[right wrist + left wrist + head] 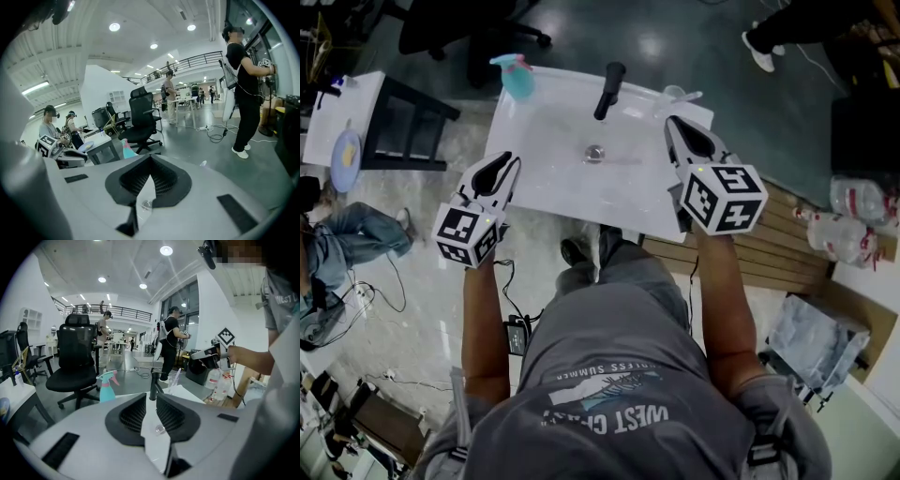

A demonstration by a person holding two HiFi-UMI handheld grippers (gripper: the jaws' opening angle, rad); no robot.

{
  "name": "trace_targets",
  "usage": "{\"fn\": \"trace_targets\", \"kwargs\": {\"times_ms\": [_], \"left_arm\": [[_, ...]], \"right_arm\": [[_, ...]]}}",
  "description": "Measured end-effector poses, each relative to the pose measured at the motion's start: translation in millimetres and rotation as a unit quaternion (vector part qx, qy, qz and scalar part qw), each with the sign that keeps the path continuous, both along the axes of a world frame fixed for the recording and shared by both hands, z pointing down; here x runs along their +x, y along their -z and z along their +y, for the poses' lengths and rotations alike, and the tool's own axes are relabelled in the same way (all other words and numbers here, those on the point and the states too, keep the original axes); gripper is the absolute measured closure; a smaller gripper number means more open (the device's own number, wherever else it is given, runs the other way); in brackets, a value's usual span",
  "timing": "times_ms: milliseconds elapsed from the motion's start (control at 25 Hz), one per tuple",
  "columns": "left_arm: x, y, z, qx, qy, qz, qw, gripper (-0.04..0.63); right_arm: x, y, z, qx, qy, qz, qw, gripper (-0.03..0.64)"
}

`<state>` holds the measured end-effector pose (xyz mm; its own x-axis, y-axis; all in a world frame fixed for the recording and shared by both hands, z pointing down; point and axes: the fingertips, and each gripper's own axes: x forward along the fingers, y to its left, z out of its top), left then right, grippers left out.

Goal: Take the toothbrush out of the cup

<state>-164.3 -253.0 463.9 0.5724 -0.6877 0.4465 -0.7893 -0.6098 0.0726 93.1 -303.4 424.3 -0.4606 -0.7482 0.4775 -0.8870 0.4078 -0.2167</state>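
A clear cup (pixel 675 94) stands on the far right corner of the white sink (pixel 544 178), and a pale toothbrush (pixel 691 95) leans out of it. In the left gripper view the cup (pixel 170 382) and its toothbrush (pixel 177 375) show just right of the black faucet (pixel 153 385). My right gripper (pixel 671 123) hovers just short of the cup, its jaws shut on nothing. My left gripper (pixel 513 164) is over the sink's left side with its jaws a little apart and nothing between them. From the right gripper (pixel 150 157) only the toothbrush tip (pixel 203 163) peeks over the jaw.
A teal spray bottle (pixel 517 77) stands at the sink's far left corner, and the faucet (pixel 608 89) rises at the back middle above the drain (pixel 594 153). A wooden pallet (pixel 787 234) with plastic bottles (pixel 853 216) lies to the right. Office chairs and several people are beyond.
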Motion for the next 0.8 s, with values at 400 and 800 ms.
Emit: {"fn": "trace_targets", "kwargs": {"times_ms": [400, 800], "left_arm": [[3, -10, -12, -0.011, 0.009, -0.005, 0.9999, 0.541], [8, -24, -22, -0.027, 0.012, -0.013, 0.9995, 0.543]], "right_arm": [[43, -18, -34, -0.002, -0.049, 0.014, 0.999, 0.604], [77, -44, -65, -0.011, -0.083, 0.040, 0.996, 0.590]]}}
